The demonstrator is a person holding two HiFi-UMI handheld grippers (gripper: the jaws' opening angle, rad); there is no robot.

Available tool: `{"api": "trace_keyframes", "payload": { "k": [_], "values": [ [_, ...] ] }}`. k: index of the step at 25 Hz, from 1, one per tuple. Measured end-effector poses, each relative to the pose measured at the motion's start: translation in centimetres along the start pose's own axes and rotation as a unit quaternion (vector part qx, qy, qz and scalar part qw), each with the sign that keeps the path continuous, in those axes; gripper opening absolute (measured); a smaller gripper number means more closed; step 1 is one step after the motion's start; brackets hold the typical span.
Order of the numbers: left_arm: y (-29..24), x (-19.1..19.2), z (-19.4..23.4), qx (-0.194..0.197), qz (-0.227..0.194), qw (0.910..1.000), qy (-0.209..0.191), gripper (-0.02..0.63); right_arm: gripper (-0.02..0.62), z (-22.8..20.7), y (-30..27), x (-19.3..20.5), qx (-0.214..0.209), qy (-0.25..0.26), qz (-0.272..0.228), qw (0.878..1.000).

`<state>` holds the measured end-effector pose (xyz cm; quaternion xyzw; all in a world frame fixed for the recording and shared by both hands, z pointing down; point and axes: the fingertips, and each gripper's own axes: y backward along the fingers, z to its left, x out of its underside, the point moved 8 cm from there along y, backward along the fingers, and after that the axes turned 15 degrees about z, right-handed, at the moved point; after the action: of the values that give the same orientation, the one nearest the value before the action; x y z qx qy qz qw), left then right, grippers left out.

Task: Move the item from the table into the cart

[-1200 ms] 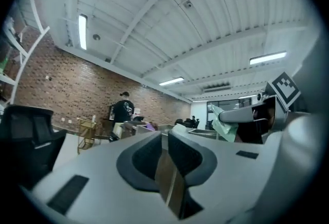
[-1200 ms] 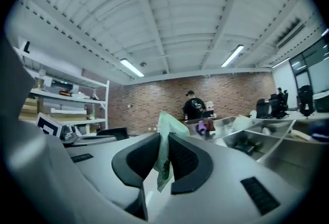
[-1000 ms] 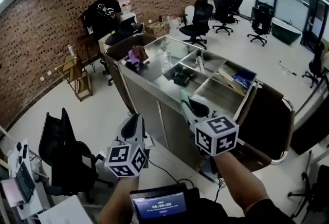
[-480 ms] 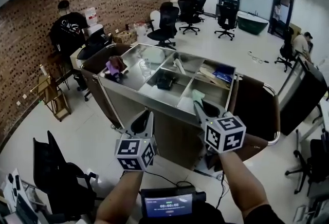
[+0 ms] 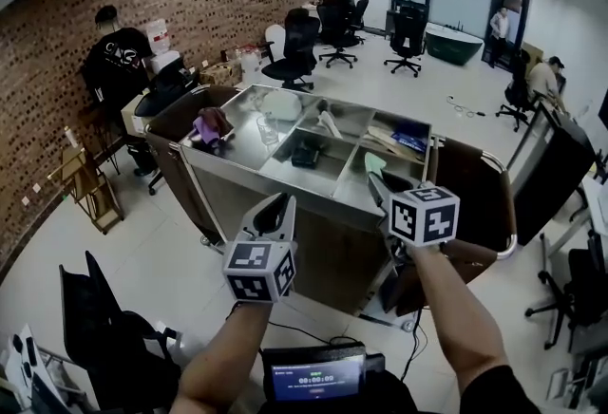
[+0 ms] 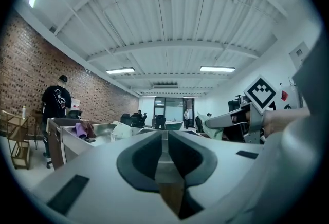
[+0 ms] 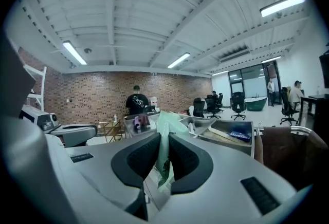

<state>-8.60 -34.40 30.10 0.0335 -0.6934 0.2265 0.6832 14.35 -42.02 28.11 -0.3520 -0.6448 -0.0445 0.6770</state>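
The steel cart (image 5: 269, 178) stands in front of me with several open compartments. My right gripper (image 5: 378, 178) hovers at its near right compartment, shut on a thin pale green packet (image 5: 373, 162). In the right gripper view the packet (image 7: 165, 138) stands upright, pinched between the dark pads (image 7: 186, 159). My left gripper (image 5: 276, 210) hangs short of the cart's front wall, shut and empty. Its jaws (image 6: 163, 138) meet with nothing between them. The left gripper view also catches the right gripper (image 6: 226, 121) at its right side.
In the cart lie a purple cloth (image 5: 211, 125), a clear glass (image 5: 268, 129), a black object (image 5: 306, 152) and a blue packet (image 5: 415, 132). A brown bag (image 5: 480, 203) hangs at its right end. Office chairs (image 5: 297, 47) and people (image 5: 116, 61) stand behind, and a black chair (image 5: 100, 322) is at lower left.
The cart has come nearer and more central in the head view. Both grippers have moved up and forward toward it. The right gripper still holds the green packet.
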Motion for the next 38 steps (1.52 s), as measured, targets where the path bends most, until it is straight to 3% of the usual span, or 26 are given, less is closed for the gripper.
{"api": "trace_keyframes", "payload": {
  "k": [6,9,14,19,24,31,32,33,38],
  "values": [
    [-4.7,-1.7,0.7,0.003,0.011,0.9999,0.001,0.052,0.041,-5.0,-4.7,-2.0,-0.011,-0.026,0.092,0.995],
    [-8.4,-3.3,0.8,0.009,0.044,0.9990,0.003,0.051,0.041,-7.7,-7.6,-2.2,-0.014,-0.024,0.159,0.987],
    [-14.8,-5.8,1.3,0.041,0.134,0.9901,-0.005,0.051,0.041,-10.3,-11.4,-2.2,-0.036,-0.015,0.255,0.966],
    [-18.9,-5.3,1.8,0.048,0.184,0.9814,0.025,0.049,0.044,-11.7,-14.3,0.5,-0.034,0.014,0.369,0.929],
    [-20.3,-4.9,2.2,0.052,0.179,0.9821,0.031,0.049,0.087,-13.0,-16.3,1.6,-0.051,-0.004,0.378,0.925],
    [-20.1,-4.8,2.1,0.054,0.168,0.9840,0.024,0.049,0.152,-12.4,-16.6,1.7,-0.038,-0.002,0.393,0.919],
    [-20.0,-4.7,2.1,0.056,0.168,0.9839,0.023,0.049,0.182,-12.4,-16.7,1.9,-0.039,-0.004,0.396,0.917],
    [-20.0,-4.6,2.0,0.057,0.168,0.9839,0.023,0.049,0.285,-12.4,-16.8,2.1,-0.040,-0.006,0.397,0.917],
    [-19.0,-4.7,1.8,0.060,0.156,0.9857,0.024,0.049,0.298,-12.3,-16.0,1.5,-0.044,-0.015,0.359,0.932]
  ]
}}
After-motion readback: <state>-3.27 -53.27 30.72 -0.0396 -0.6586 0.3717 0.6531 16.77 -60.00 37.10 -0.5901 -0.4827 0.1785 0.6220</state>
